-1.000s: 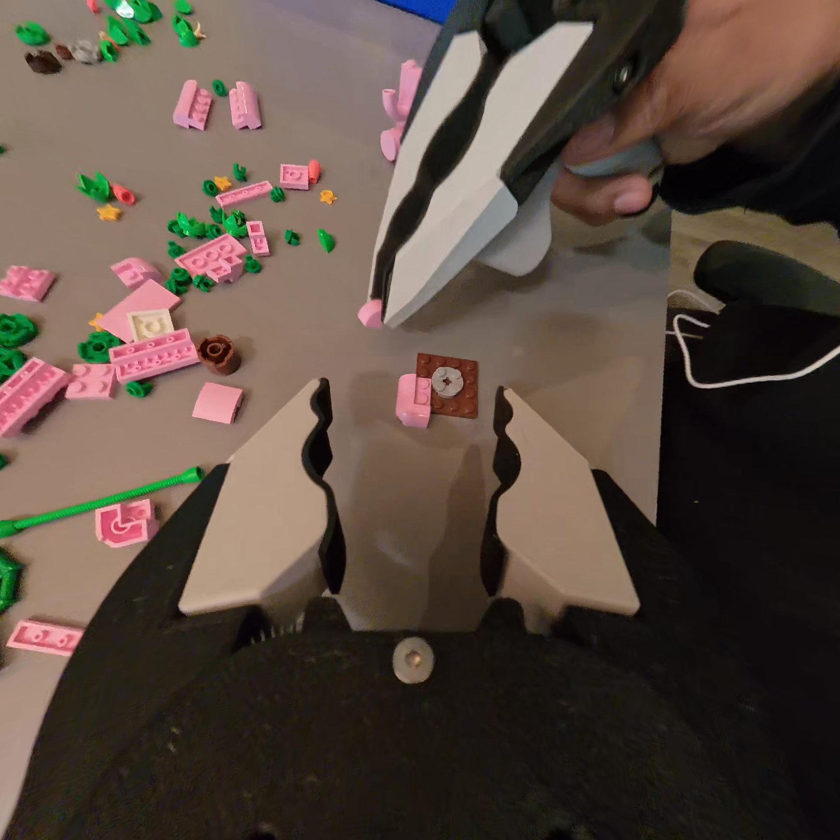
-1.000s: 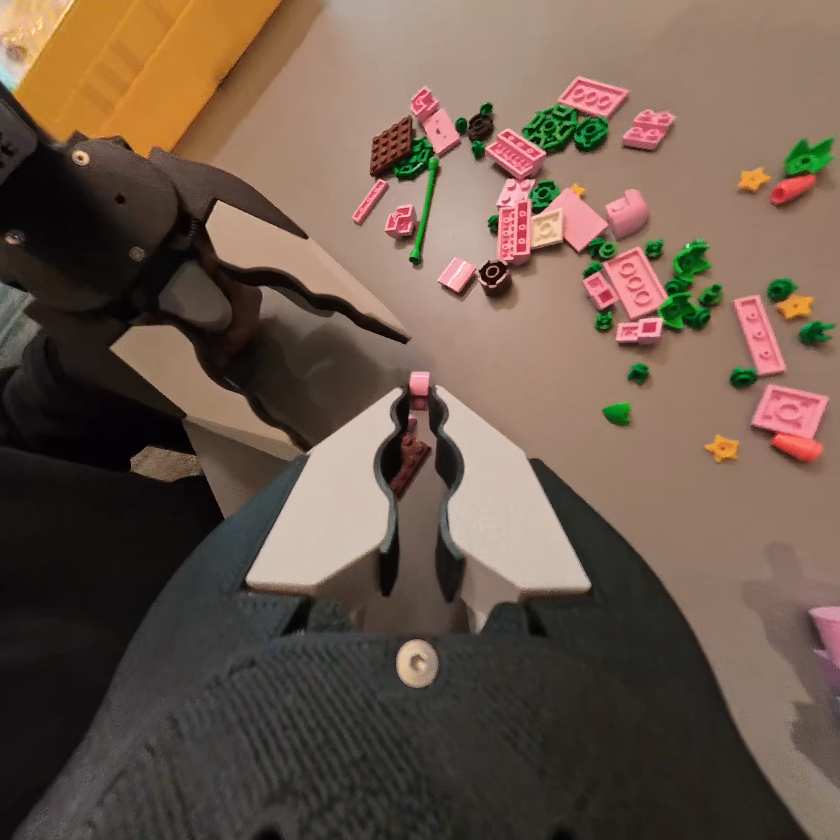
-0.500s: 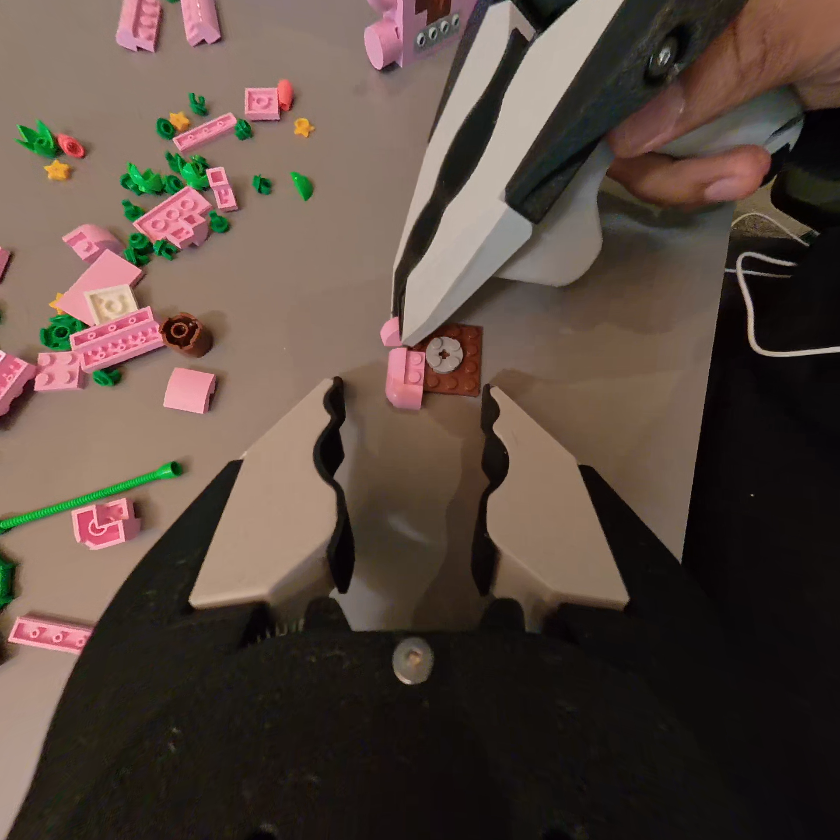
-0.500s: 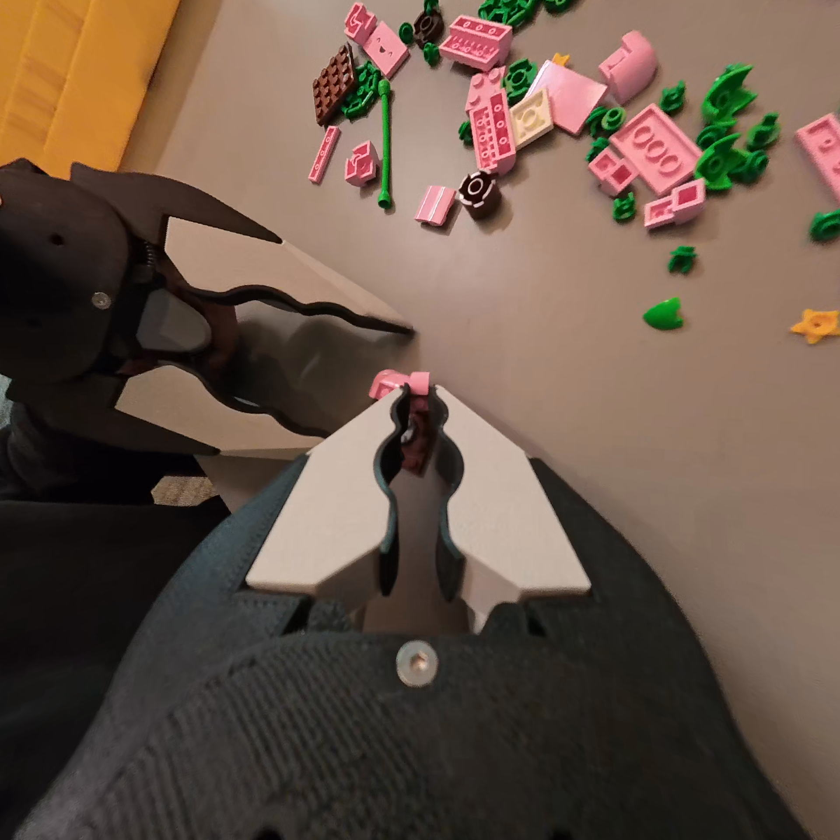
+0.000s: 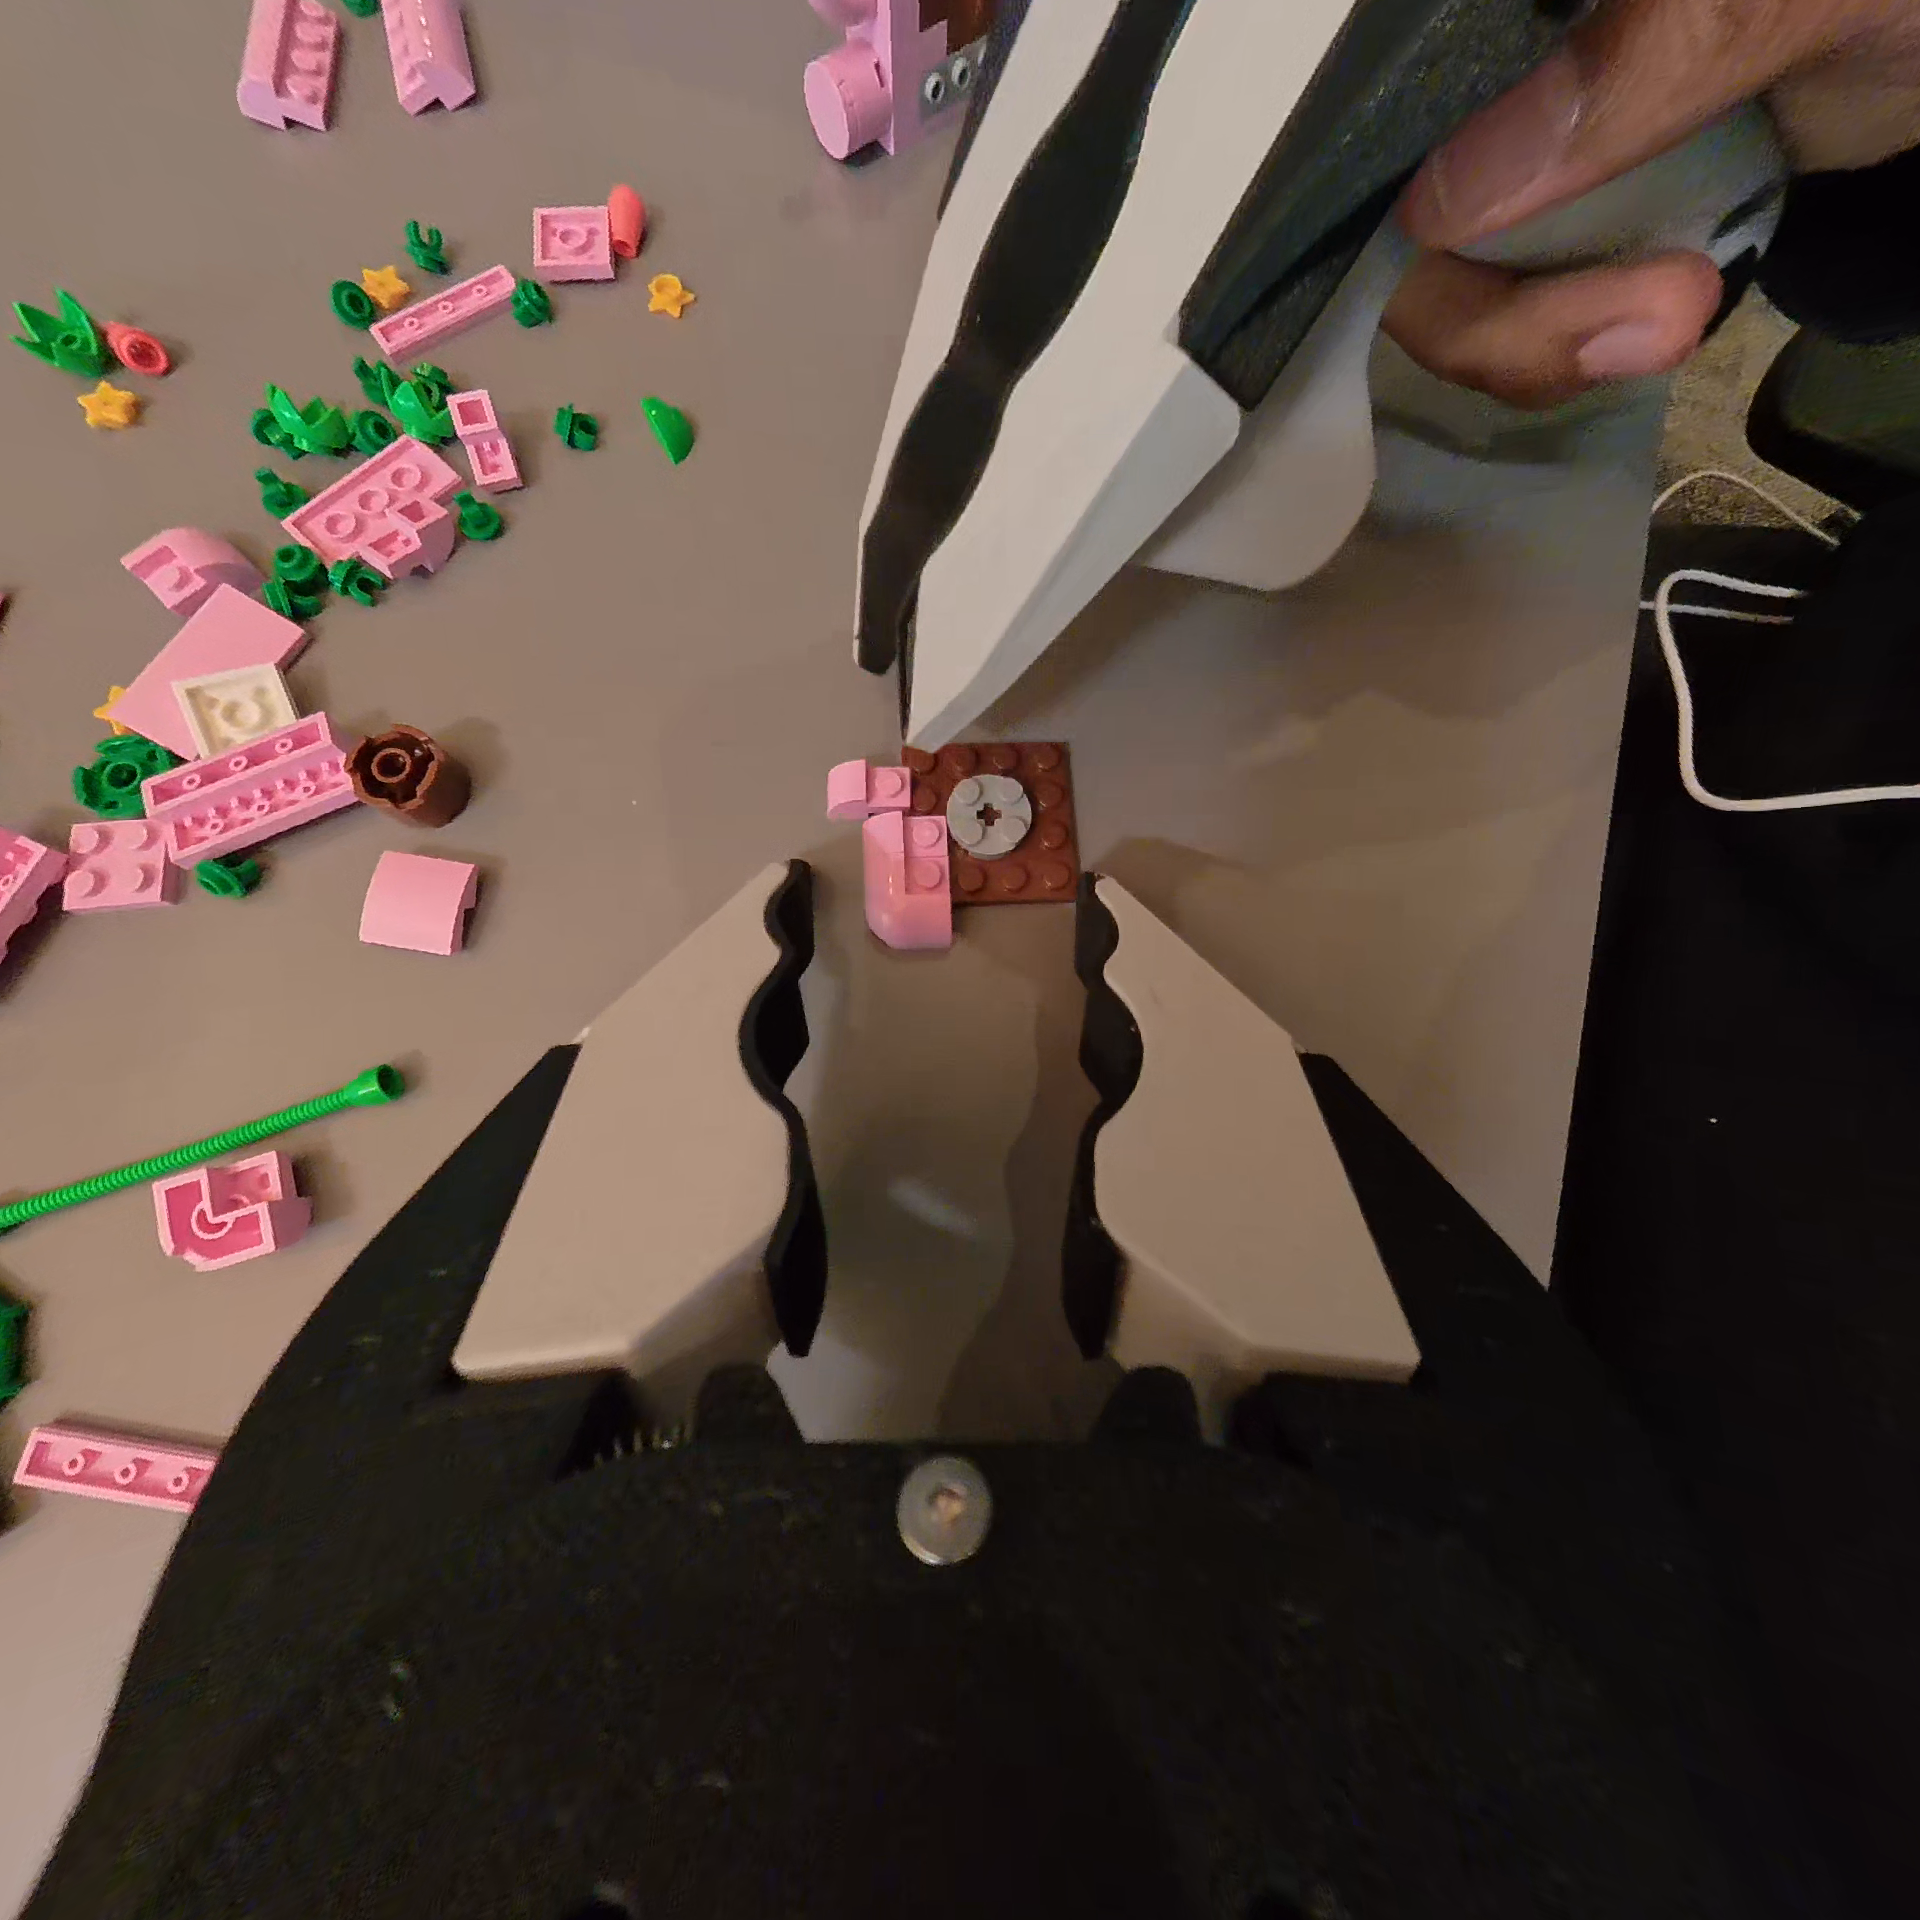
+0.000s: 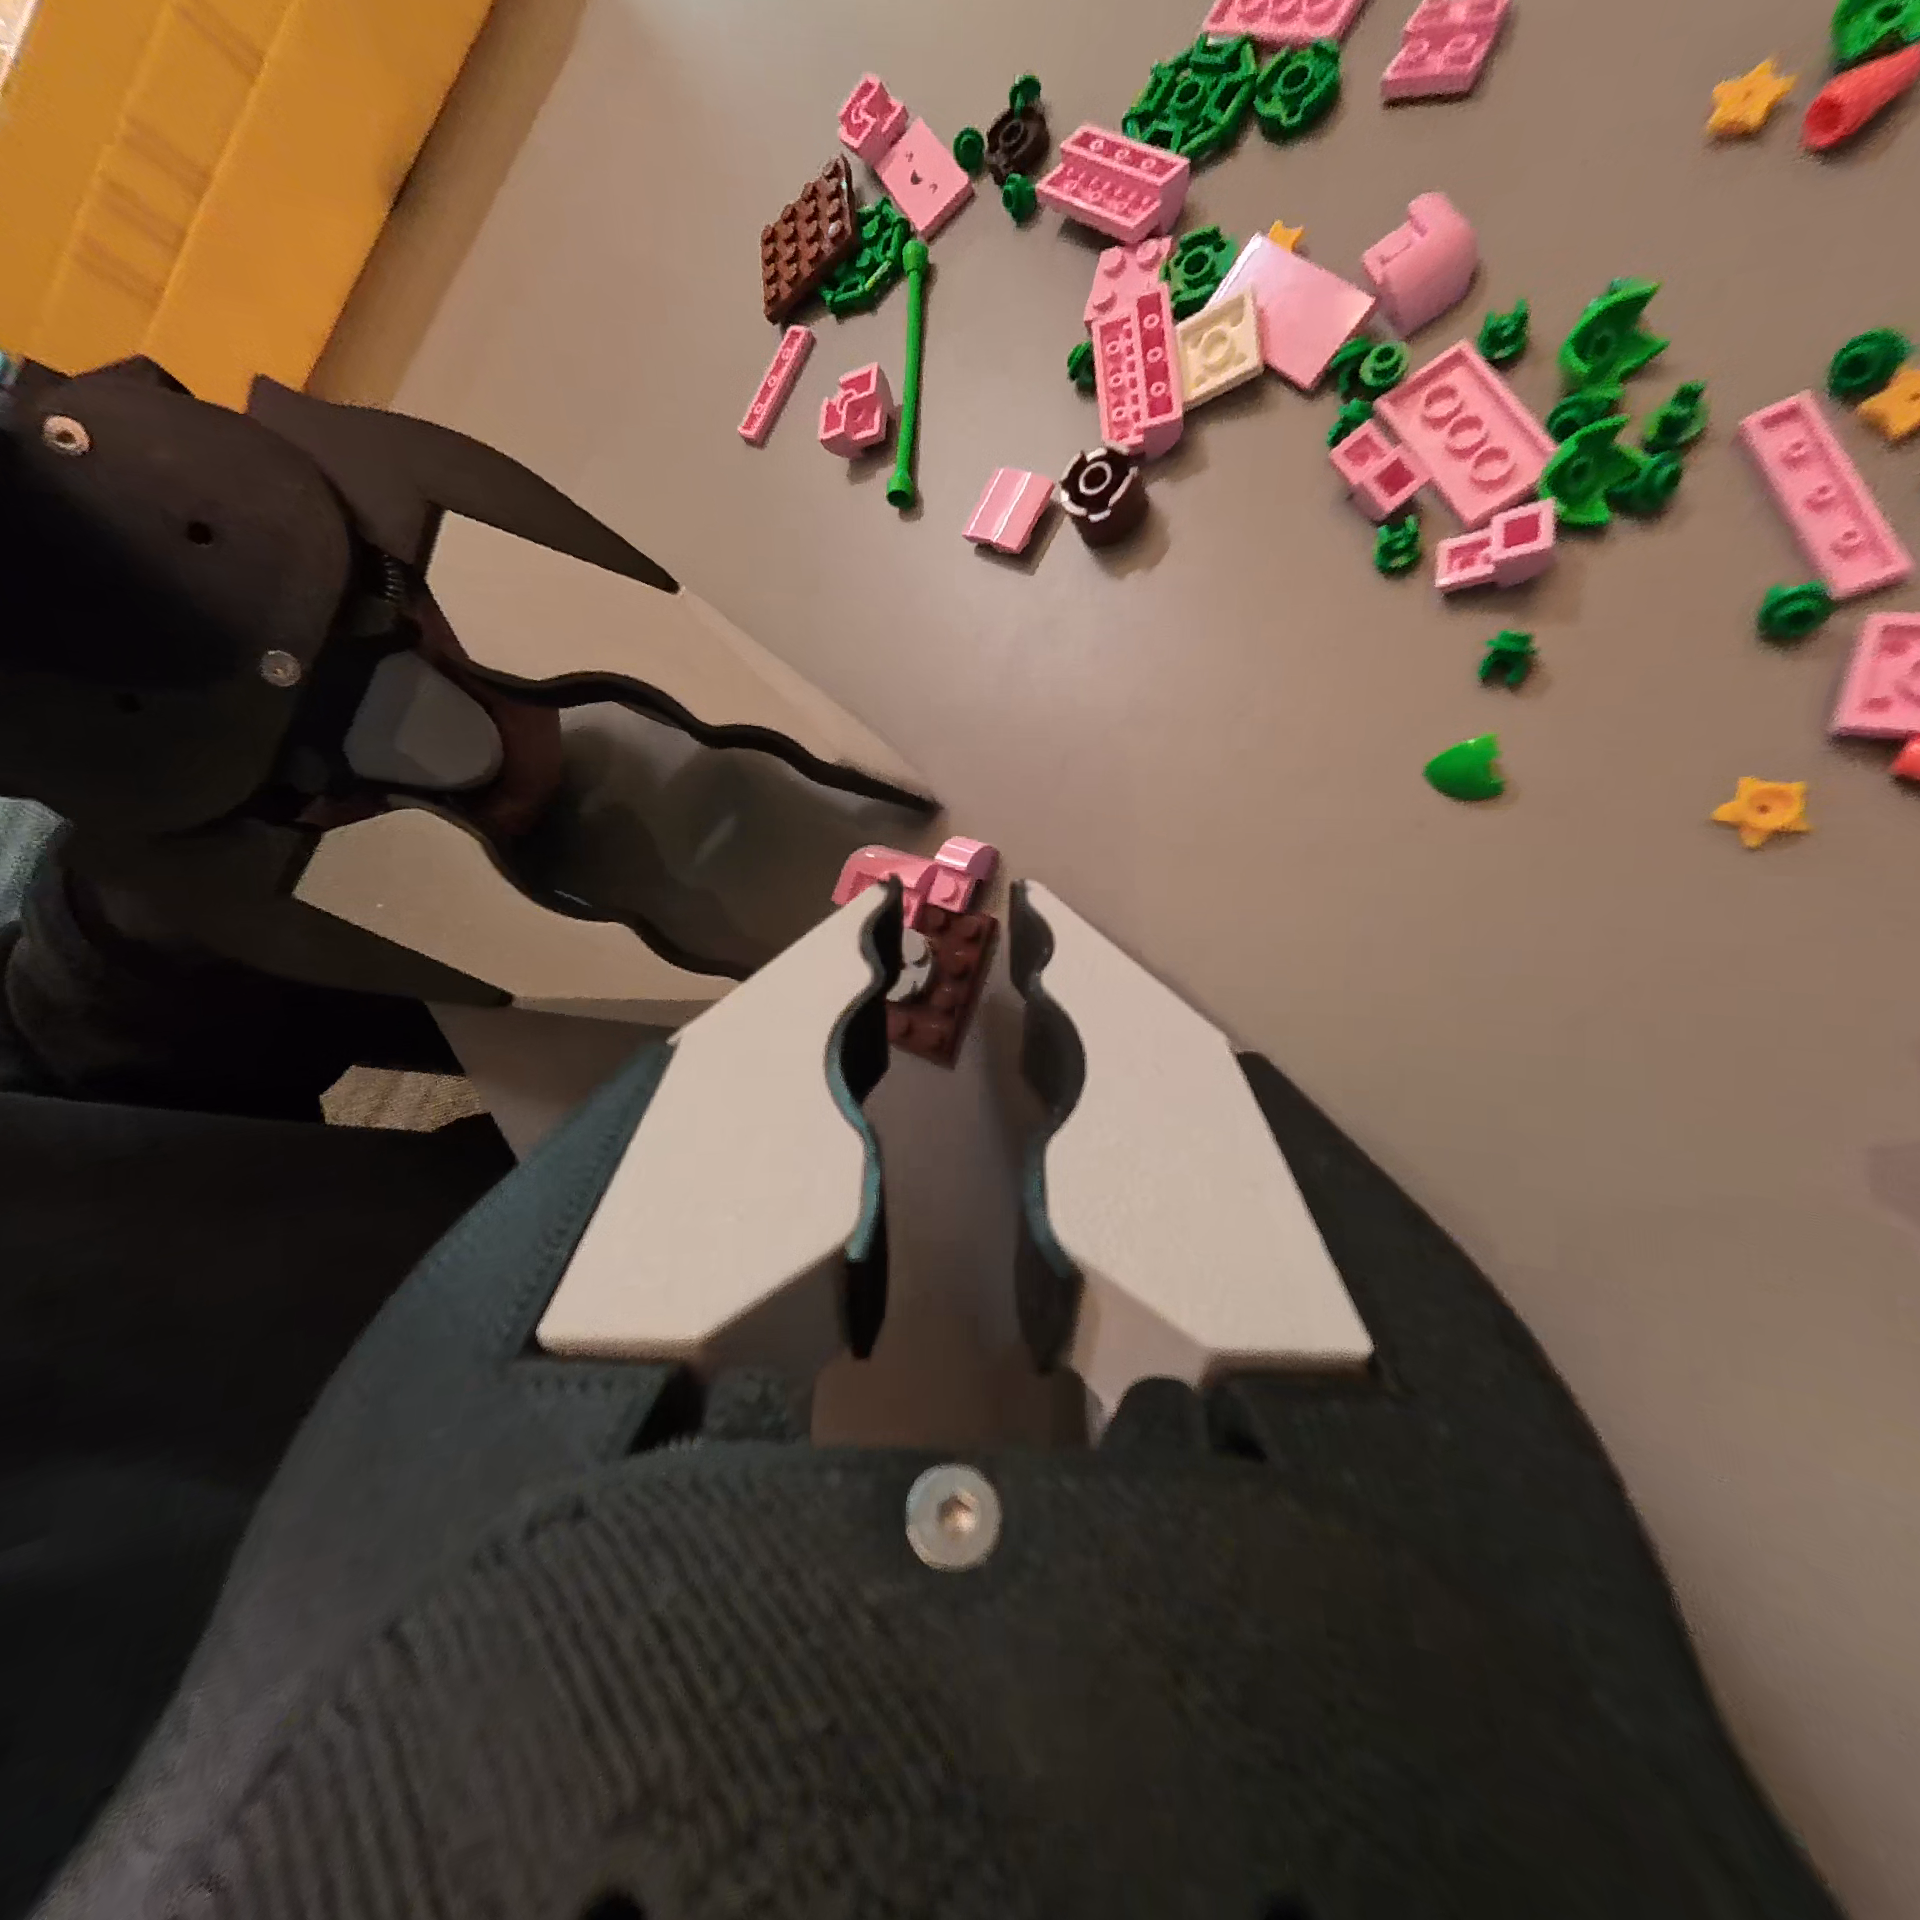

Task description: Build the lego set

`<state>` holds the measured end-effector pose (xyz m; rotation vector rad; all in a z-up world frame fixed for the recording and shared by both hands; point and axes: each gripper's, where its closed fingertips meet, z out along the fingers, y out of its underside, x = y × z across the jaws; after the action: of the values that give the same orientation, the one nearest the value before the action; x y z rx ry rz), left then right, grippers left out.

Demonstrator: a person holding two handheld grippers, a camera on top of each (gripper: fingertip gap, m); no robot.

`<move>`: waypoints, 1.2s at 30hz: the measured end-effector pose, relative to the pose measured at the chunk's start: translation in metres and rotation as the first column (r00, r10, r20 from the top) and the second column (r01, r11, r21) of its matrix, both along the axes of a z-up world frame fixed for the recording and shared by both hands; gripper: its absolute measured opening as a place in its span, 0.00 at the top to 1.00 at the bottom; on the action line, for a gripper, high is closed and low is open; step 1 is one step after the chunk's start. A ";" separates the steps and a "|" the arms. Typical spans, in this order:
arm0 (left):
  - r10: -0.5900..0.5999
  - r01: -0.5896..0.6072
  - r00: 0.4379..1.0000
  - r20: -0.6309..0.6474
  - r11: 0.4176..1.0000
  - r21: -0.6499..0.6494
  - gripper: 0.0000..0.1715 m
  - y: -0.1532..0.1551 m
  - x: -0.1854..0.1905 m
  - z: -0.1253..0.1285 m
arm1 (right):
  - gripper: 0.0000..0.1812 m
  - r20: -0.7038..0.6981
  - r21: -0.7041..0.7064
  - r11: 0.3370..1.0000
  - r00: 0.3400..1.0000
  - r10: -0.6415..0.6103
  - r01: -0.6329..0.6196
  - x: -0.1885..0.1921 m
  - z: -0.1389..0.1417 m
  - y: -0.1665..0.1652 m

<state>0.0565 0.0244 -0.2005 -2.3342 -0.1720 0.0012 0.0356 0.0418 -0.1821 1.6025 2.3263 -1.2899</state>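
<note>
A brown square plate (image 5: 1023, 831) lies on the grey table (image 5: 665, 644) with a grey round piece (image 5: 989, 817) on its middle. A pink curved brick (image 5: 906, 883) sits on its left edge. A small pink piece (image 5: 865, 790) sits at the plate's far left corner. My left gripper (image 5: 940, 878) is open and empty, its fingertips on either side of the plate's near edge. My right gripper (image 5: 894, 675) hovers just above the small pink piece with its jaws slightly apart. In the right wrist view, the right gripper (image 6: 951, 894) holds nothing, and the plate (image 6: 940, 992) shows between its fingers.
Loose pink and green pieces lie scattered to the left, with a brown round piece (image 5: 405, 774), a pink curved tile (image 5: 416, 902) and a green rod (image 5: 197, 1148). The table's right edge (image 5: 1600, 935) is close to the plate. A second brown plate (image 6: 810, 249) and a yellow box (image 6: 208, 156) lie farther off. Less than 4 cm separates the two grippers' tips.
My right gripper came down with the small pink piece, let it go at the plate's far left corner and opened. My left gripper moved closer to the plate.
</note>
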 end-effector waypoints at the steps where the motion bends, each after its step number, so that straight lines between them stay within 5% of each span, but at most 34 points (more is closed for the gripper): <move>1: 0.001 -0.001 1.000 0.001 1.000 0.000 0.71 0.000 0.000 0.000 | 0.90 -0.014 0.016 1.000 1.000 0.011 -0.010 -0.001 0.000 0.001; 8: 0.003 -0.003 1.000 0.005 1.000 0.002 0.73 0.000 -0.001 0.000 | 0.94 -0.183 0.172 0.968 0.960 0.213 -0.182 -0.015 0.007 -0.002; 15: -0.008 0.008 1.000 0.018 1.000 0.009 0.78 0.000 0.001 0.001 | 0.90 -0.108 0.182 0.910 0.912 0.395 -0.372 -0.017 0.002 -0.010; 24: -0.005 -0.020 0.974 0.227 0.994 0.106 0.77 -0.020 -0.007 0.012 | 0.90 -0.059 0.235 0.875 0.892 0.448 -0.423 -0.007 -0.008 0.000; 31: 0.019 -0.029 0.985 0.170 0.998 0.055 0.77 -0.020 -0.009 0.005 | 0.91 -0.123 0.258 0.858 0.866 0.485 -0.444 -0.015 0.000 -0.007; 36: 0.034 -0.042 0.987 0.155 0.998 0.051 0.77 -0.022 -0.012 0.005 | 0.92 -0.159 0.384 0.754 0.767 0.622 -0.532 -0.014 -0.002 -0.018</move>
<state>0.0442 0.0023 -0.1956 -2.2768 -0.2896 -0.1633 0.0215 0.0235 -0.1843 0.6111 2.9797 -1.0679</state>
